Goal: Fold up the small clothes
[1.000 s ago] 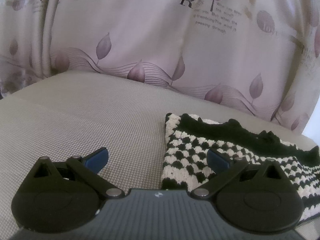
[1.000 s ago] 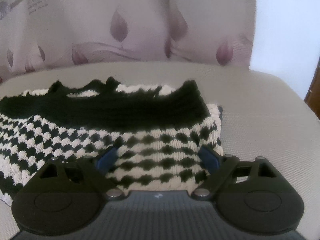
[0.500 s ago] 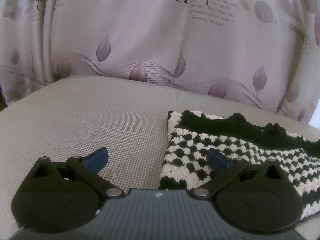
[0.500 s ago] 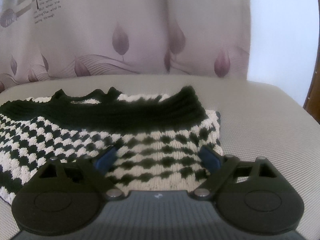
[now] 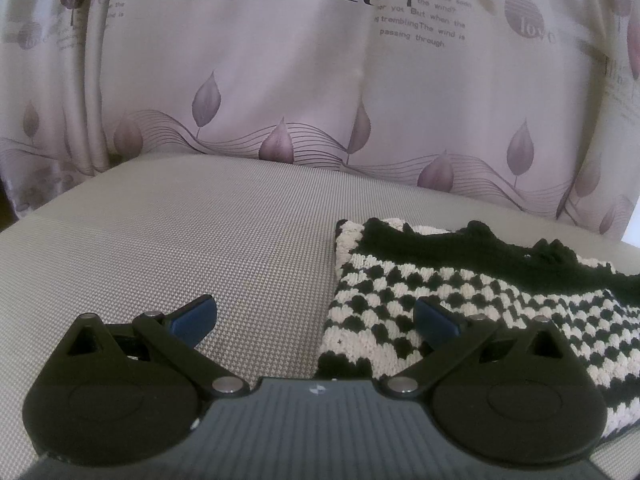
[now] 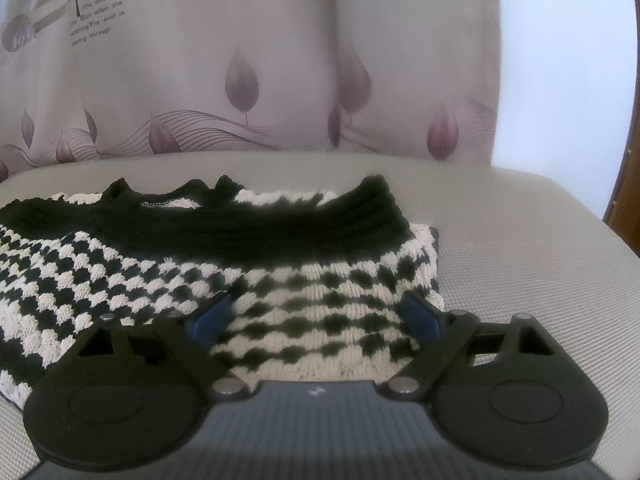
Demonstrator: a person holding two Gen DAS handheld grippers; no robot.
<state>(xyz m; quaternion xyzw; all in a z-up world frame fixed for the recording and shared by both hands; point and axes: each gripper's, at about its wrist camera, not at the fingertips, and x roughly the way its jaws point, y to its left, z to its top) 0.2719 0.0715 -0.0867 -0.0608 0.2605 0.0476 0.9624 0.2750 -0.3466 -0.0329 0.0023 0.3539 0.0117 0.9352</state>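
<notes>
Leaf-print curtain (image 5: 280, 80) is hanging behind the grey cushion (image 5: 180, 240). Folded checkered knit (image 6: 200, 264) is lying there. Left tool (image 5: 316, 320) and right tool (image 6: 316, 316) are both gaping wide, gripping nothing.

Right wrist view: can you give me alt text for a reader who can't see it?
A folded black-and-white checked knit garment lies on a grey woven cushion, with the open right gripper low over its near edge. A leaf-print curtain hangs behind.
</notes>
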